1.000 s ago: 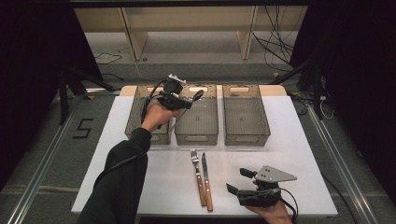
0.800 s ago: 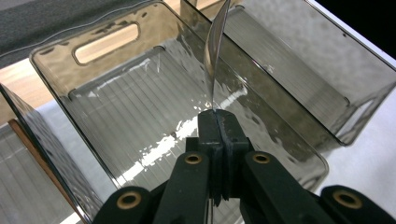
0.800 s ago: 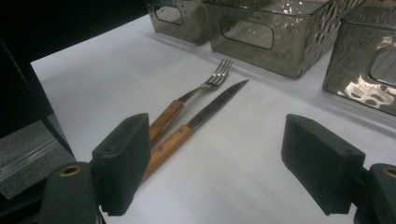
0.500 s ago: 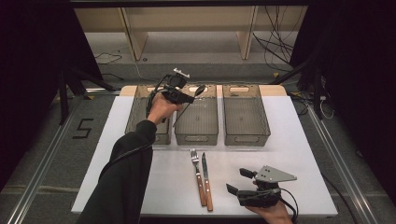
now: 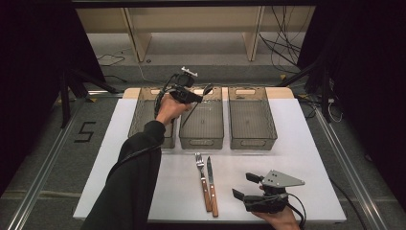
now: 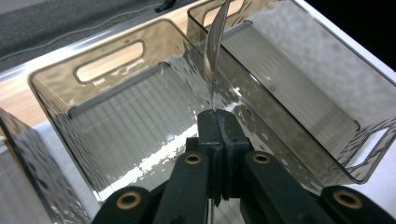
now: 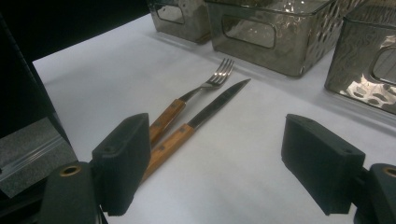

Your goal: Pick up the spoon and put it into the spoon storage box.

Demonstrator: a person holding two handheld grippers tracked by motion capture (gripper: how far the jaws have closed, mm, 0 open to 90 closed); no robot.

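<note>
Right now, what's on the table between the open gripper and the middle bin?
A fork and a knife, side by side, lie between the right gripper and the middle bin in the high view.

The spoon (image 6: 214,51) is cut off at the top edge, its handle hidden between the jaws.

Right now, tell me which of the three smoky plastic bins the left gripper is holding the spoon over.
The middle bin: the left gripper, shut on the spoon, hangs above it. The left bin and right bin have nothing over them.
</note>
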